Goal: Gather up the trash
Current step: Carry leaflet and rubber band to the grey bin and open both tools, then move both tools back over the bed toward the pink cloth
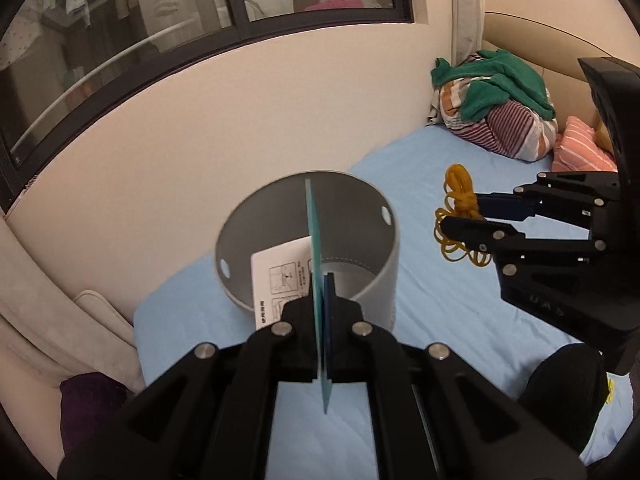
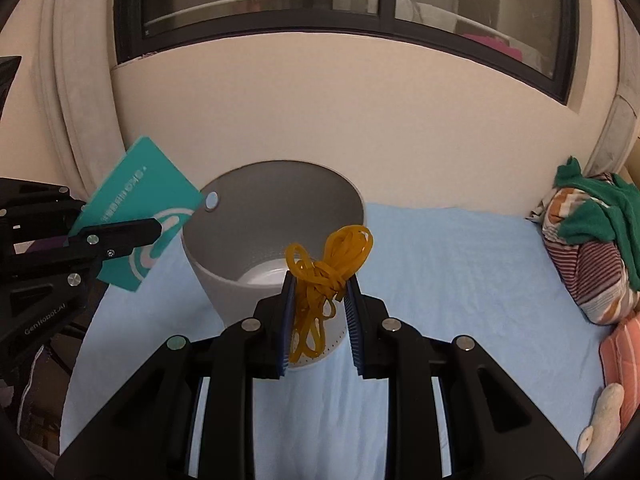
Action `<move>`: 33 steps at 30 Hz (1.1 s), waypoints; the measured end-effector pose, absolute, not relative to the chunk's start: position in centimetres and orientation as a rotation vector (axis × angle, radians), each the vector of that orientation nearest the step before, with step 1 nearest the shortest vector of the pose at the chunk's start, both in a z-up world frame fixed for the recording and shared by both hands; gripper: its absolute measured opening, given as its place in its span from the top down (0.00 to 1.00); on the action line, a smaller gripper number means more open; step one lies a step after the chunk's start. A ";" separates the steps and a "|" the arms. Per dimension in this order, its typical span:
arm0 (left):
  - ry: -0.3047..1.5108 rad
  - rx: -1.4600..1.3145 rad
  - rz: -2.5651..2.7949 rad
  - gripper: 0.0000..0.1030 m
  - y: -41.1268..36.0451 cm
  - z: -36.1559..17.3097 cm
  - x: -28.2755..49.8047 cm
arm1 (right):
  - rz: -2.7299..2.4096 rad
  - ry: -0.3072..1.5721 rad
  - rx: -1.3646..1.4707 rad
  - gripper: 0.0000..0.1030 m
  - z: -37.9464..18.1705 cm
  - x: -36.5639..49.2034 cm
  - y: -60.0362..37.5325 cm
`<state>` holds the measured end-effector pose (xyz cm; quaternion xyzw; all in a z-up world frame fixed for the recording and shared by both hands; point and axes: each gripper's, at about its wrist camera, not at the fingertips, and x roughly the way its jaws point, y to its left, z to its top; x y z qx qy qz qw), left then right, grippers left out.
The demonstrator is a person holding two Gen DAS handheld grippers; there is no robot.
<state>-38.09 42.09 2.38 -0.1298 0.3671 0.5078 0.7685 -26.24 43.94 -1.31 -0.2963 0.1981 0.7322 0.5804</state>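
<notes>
Bin grey, open-topped, upright on blue sheet — light, tips easily. Left gripper clamped on teal card, stiff, thin, slippery; edge grip. Right gripper pinching yellow rubber-band tangle — floppy, springy; hold knot.

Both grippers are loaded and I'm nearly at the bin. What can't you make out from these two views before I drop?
- Bin floor: right wrist view shows a pale patch, part hidden by the rubber bands; the teal packet blocks the left wrist view.
- Packet print: too small to read.
- Right gripper pads: the tangle hides the contact.
- Left gripper: the packet's lower end is cut off by the fingers.
</notes>
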 end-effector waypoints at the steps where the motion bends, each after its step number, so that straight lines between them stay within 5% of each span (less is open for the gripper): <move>1: 0.795 -0.282 1.114 0.97 42.4 2.5 -38.5 | 1.723 0.463 -0.696 0.79 -1.0 -26.8 44.3; 14: 0.758 -0.337 1.150 0.97 47.9 1.8 -40.8 | 1.784 0.495 -0.789 0.77 -1.1 -30.3 50.7; 15: 0.757 -0.346 1.140 0.95 48.2 1.7 -40.9 | 1.789 0.513 -0.816 0.68 -1.5 -30.6 51.1; 16: 0.756 -0.360 1.130 0.94 48.5 1.6 -40.8 | 1.794 0.527 -0.830 0.44 -1.9 -30.9 51.7; 17: 0.760 -0.375 1.121 0.95 48.6 1.3 -40.9 | 1.790 0.528 -0.832 0.32 -2.1 -31.2 51.8; 18: 0.771 -0.387 1.124 0.93 48.9 1.1 -40.9 | 1.779 0.511 -0.828 0.27 -2.3 -31.2 51.8; 25: 0.781 -0.382 1.186 0.45 48.8 0.0 -41.5 | 1.741 0.494 -0.823 0.28 -2.7 -30.6 51.0; 33: 0.796 -0.338 1.151 0.44 47.6 -0.6 -40.1 | 1.638 0.497 -0.808 0.28 -3.3 -28.4 49.0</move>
